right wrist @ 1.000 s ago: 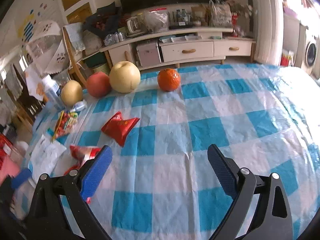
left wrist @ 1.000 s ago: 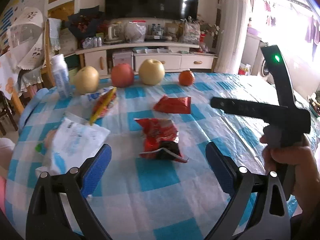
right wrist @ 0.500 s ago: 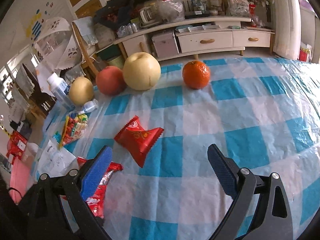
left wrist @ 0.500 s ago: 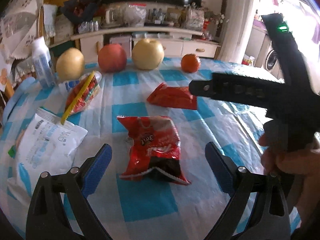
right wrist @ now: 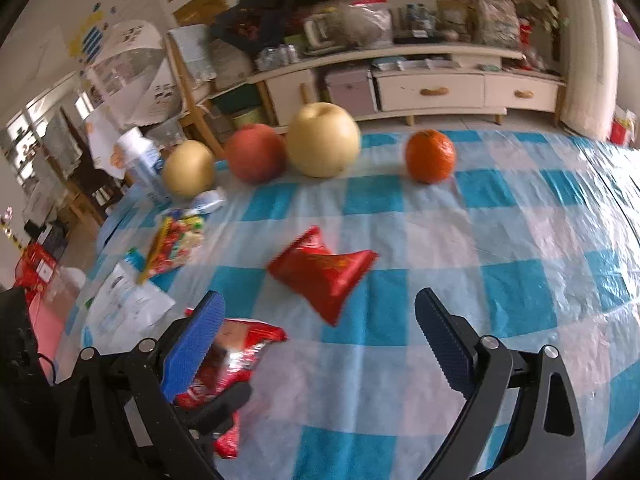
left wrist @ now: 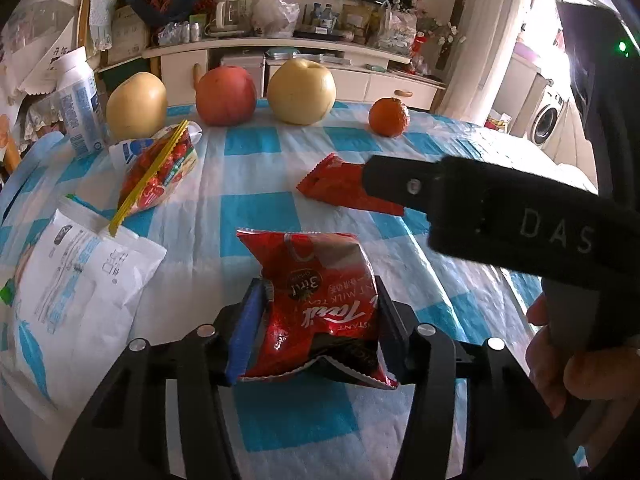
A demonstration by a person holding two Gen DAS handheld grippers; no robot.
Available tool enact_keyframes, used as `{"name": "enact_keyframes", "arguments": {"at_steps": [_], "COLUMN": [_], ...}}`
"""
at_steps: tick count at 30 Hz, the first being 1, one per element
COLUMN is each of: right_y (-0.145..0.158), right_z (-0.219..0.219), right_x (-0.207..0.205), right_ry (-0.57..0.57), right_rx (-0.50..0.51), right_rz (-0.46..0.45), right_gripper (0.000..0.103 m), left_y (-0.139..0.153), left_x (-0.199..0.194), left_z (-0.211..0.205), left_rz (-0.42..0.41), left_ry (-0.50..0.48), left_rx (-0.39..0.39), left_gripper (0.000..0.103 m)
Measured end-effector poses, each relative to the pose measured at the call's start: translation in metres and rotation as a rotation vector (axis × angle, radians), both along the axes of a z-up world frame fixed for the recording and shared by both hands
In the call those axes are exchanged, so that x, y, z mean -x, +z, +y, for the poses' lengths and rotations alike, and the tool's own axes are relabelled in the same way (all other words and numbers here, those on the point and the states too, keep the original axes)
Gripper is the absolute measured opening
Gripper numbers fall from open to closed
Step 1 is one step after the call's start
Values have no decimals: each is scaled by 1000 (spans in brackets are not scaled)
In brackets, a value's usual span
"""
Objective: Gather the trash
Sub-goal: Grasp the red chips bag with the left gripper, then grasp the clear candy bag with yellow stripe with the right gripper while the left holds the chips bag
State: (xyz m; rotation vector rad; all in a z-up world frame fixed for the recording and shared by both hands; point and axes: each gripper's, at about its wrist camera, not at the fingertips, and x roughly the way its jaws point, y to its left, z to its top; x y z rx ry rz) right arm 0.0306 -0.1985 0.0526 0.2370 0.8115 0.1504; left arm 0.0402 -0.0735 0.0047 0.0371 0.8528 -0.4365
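Grip comes first: your left gripper (left wrist: pixel 318 320) has its fingers pinched on the red milk-tea packet (left wrist: pixel 320 292), which lies on the checked tablecloth (left wrist: pixel 256 216) close in front of you, so lift straight up and gently, since the foil is slick and crumpled and could slide out from between the pads. That packet is shiny red with white lettering, puffed at the top and torn open with a jagged edge at the near end; whether anything is left inside I cannot tell from here. Leave the white paper bag (left wrist: pixel 76 272) and the candy bag (left wrist: pixel 160 168) to its left until this one is clear of the cloth. Further right, your right gripper (right wrist: pixel 318 338) has its fingers spread wide and holds nothing, and the smaller red wrapper (right wrist: pixel 324 272) lies flat just ahead of them; bring the fingers down either side of its middle, well short of the orange (right wrist: pixel 430 156) behind.
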Motion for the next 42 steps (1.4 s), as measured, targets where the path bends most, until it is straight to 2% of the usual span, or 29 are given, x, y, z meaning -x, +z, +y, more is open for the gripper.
{"name": "enact_keyframes", "arguments": {"at_steps": [6,13,22,30,33,40,41,42], "right_y": [7,8,3,0,-1,-7,-9,-10], "right_z": [11,23,52,87,94,87,87,89], "right_x": [6,13,19,17,12,-23,-28,-33], "right_ry": [34,77,149,229,225,131,117,105], "right_rx": [-30,-87,-70,-105,-113,-257,-271,-271], "right_rz": [-18,-8,17,30,21,31,37,42], "right_gripper": [95,95,95,95,95,95,92,83], "left_y": [3,9,29,49,51,55,55,55], "left_x": [15,36,66,67,66,63,63,62], "left_z": [17,45,98,147,161,181,184,186], "left_rz": [0,-2,-35,-81,-88,-102,-105,-106], "left_ry": [16,53,126,206,229,248,249,251], "left_rx": [32,47,50,77,89,117,119,123], "left_gripper": [48,48,48,48,48,48,48,48]}}
